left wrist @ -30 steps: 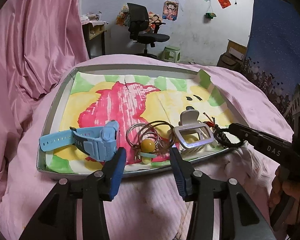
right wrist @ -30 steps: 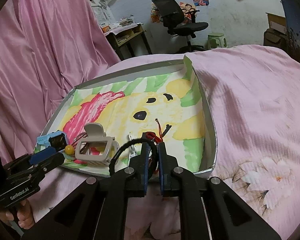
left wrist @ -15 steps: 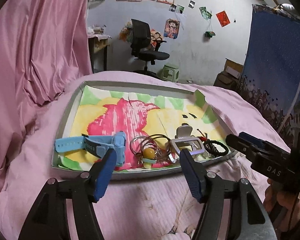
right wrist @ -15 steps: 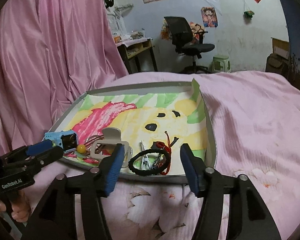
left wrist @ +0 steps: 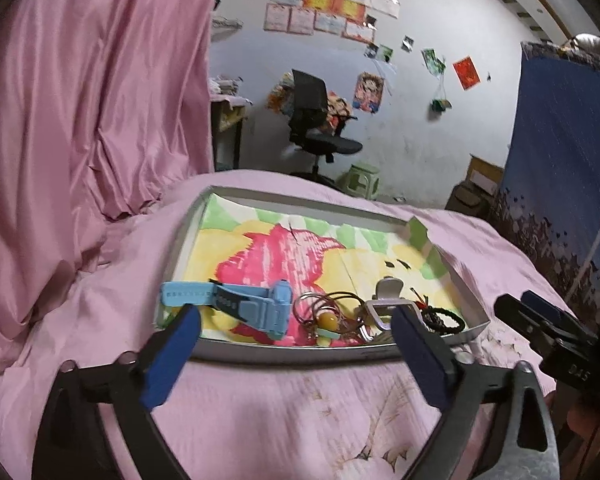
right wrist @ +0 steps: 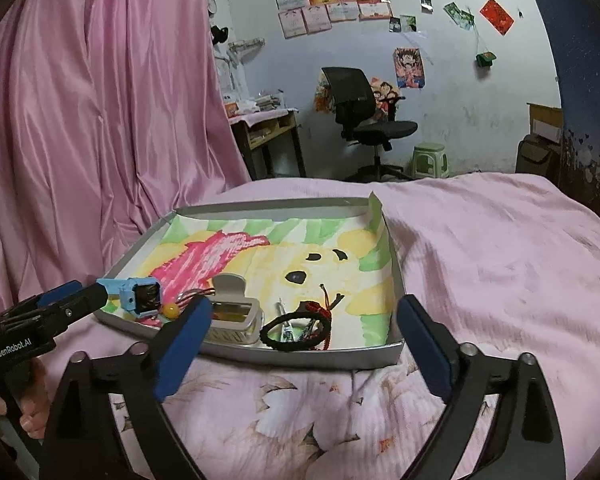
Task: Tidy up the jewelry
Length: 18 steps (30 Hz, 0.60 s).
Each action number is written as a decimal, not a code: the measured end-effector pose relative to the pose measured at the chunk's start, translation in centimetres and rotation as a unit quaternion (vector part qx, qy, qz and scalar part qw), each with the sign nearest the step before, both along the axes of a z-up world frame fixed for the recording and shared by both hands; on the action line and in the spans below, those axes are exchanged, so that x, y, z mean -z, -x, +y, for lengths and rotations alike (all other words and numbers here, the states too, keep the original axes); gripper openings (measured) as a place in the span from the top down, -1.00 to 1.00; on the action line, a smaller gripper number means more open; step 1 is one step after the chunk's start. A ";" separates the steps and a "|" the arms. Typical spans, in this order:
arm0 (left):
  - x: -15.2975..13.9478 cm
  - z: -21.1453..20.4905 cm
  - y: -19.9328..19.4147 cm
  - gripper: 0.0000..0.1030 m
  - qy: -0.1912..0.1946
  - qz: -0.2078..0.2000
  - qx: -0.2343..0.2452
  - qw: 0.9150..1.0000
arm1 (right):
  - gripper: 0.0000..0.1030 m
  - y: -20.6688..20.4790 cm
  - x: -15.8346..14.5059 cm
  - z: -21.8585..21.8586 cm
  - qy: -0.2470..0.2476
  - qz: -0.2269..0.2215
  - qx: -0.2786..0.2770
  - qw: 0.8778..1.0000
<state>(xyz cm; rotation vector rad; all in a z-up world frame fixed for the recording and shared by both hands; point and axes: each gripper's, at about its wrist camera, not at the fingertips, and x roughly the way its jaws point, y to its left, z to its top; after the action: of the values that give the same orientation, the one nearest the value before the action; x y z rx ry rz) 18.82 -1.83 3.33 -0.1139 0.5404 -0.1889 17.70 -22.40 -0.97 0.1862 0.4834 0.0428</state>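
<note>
- The jewelry lies in a loose row along the near edge of the tray [right wrist: 394,354], all inside its walls.
- From the tray's left end: a blue watch [left wrist: 256,307], a tangle of thin wire rings with a yellow bead [left wrist: 327,321], a white hair clip [right wrist: 236,312], then a black braided band [right wrist: 296,334] with a red cord [right wrist: 327,312], nearest the tray's right wall.
- The watch and the rings touch; the clip sits just beside the rings; the band and cord overlap, with a small silvery piece inside the band's loop that is too small to name.
- The far part of the tray is bare of jewelry, showing only its painted paper lining.
- The tray rests on a pink bed [right wrist: 500,248]; no piece shows on the cover outside the tray.
- The left gripper [left wrist: 296,344] hovers just short of the tray's near wall, jaws opening wide, nothing between them.
- The right gripper [right wrist: 304,340] hovers likewise before the tray's right half, jaws opening wide and empty.
- Judgement: gathering looks done or close to it, since every visible piece is in the tray; what could be left is untangling or spacing the crowded row.
</note>
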 end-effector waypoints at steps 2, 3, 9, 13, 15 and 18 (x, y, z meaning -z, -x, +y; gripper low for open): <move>-0.1 0.3 0.7 -0.96 -0.002 -0.010 -0.008 1.000 | -0.88 0.6 -0.3 0.0 0.002 -0.008 0.000 1.000; -0.1 0.4 0.9 -0.97 -0.002 -0.012 -0.009 1.000 | -0.93 0.8 -0.4 0.1 0.003 -0.010 0.000 1.000; -0.5 1.1 2.7 -1.00 -0.007 -0.037 -0.016 0.999 | -0.97 2.1 -1.0 0.5 0.003 -0.023 -0.004 1.000; -0.6 1.3 4.0 -1.00 -0.012 -0.050 -0.018 0.999 | -0.97 3.1 -1.4 1.1 0.007 -0.034 -0.009 0.999; -0.7 1.4 4.6 -1.00 -0.017 -0.057 -0.020 0.998 | -0.97 3.7 -1.6 1.3 0.008 -0.040 -0.010 0.999; -0.7 1.5 5.5 -1.00 -0.023 -0.063 -0.022 0.998 | -0.97 4.6 -2.1 1.7 0.010 -0.049 -0.013 0.999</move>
<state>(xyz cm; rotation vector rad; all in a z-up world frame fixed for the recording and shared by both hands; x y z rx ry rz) 13.28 -0.32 3.99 -0.0688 0.4166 -0.1405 13.07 -20.73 1.09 0.1574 0.3892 0.0713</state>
